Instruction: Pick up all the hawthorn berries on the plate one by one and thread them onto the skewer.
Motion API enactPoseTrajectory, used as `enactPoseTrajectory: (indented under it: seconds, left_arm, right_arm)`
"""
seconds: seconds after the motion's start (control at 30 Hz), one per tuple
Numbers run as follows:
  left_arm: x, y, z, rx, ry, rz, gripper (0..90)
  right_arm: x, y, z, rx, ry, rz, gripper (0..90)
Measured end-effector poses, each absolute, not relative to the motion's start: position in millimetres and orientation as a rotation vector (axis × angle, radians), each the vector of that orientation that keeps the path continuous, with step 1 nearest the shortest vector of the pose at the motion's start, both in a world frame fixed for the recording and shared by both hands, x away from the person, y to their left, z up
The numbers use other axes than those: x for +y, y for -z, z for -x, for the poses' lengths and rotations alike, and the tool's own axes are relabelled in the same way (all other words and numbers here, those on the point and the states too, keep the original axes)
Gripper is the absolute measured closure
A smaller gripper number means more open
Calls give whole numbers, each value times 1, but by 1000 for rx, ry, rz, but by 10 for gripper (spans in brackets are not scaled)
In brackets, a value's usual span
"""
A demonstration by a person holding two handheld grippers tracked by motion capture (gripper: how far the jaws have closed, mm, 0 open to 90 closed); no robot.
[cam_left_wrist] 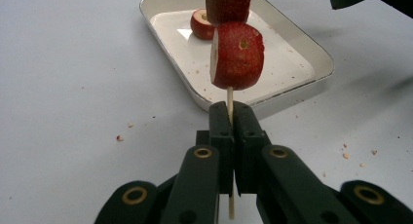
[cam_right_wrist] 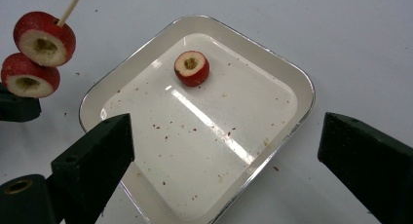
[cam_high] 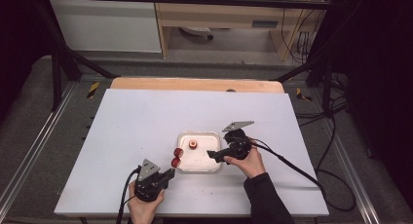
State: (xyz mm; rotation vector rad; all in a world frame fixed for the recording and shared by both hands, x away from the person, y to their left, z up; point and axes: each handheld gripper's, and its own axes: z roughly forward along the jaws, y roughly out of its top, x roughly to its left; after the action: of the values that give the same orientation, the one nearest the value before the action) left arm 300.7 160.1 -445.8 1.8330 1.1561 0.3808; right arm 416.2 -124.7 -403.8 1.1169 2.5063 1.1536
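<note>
A: Where is the skewer (cam_left_wrist: 230, 100)?
B: The left gripper (cam_left_wrist: 230, 118) pinches it; two fruit pieces (cam_left_wrist: 237, 55) sit on it, just beside the tray (cam_high: 214, 136).
A: And the right gripper (cam_right_wrist: 224, 151)?
B: Its jaws stand spread above the tray, near the loose fruit piece (cam_right_wrist: 191, 67) lying inside.
</note>
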Motion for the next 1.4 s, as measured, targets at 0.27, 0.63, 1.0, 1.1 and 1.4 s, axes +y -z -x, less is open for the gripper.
enactPoseTrajectory:
  seconds: [0.27,0.63,1.0,1.1,1.4]
  left_arm:
    - [166,446,-301,1161,-379,-1827,881]
    - [170,448,-303,1158,-379,-1834,881]
    - [174,449,-304,1161,-378,-1827,881]
    - [175,450,-304,1162,-375,-1833,881]
    - [175,451,-304,1154,-373,-1838,881]
  right_arm:
    - [-106,401,-427,2589,-1027,-1025,69]
    - [-82,399,-444,2711,-864,-896,71]
    - [-65,397,-465,2760,-804,-849,93]
    - [-60,397,-470,2776,-794,-839,108]
    - [-40,402,-480,2859,-731,-721,221]
